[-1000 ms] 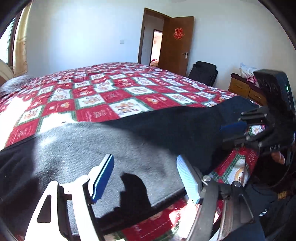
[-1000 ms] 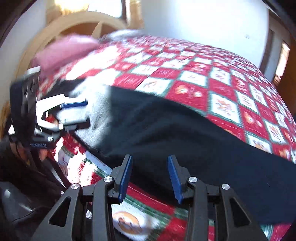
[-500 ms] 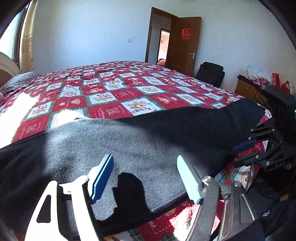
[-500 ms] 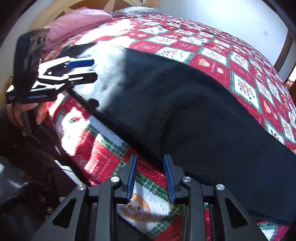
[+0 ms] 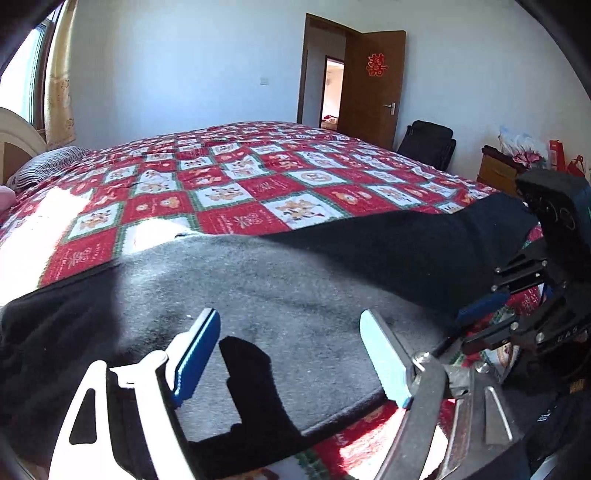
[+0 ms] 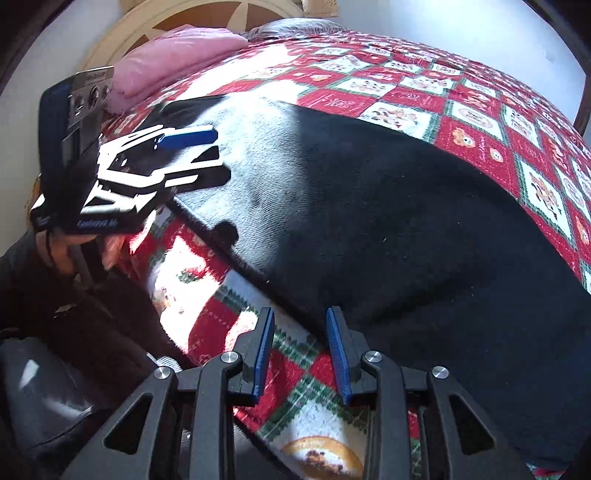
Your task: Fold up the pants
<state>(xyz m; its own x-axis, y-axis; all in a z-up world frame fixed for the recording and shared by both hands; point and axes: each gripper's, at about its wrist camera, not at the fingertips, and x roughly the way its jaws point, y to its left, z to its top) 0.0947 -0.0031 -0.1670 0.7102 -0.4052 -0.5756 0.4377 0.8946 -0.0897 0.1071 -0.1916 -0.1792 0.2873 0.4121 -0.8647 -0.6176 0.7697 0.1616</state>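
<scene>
Black pants [image 5: 332, 266] lie flat along the near edge of the bed, part sunlit and grey; they also show in the right wrist view [image 6: 388, 229]. My left gripper [image 5: 291, 354] is open and empty, just above the pants near their near hem. My right gripper [image 6: 301, 350] is open and empty, over the bedspread at the pants' near edge. Each gripper shows in the other's view: the right [image 5: 517, 306] near the far end of the pants, the left [image 6: 184, 155] over the sunlit end.
A red, white and green checked bedspread [image 5: 229, 184] covers the bed. A pink pillow [image 6: 177, 55] and a wooden headboard [image 6: 192, 14] are at the head. An open brown door [image 5: 369, 81], a black chair [image 5: 428, 144] and a dresser [image 5: 498, 173] stand beyond.
Both grippers shifted slightly over the pants' near edge. The right gripper drew back and its jaws narrowed. The pants stayed flat.
</scene>
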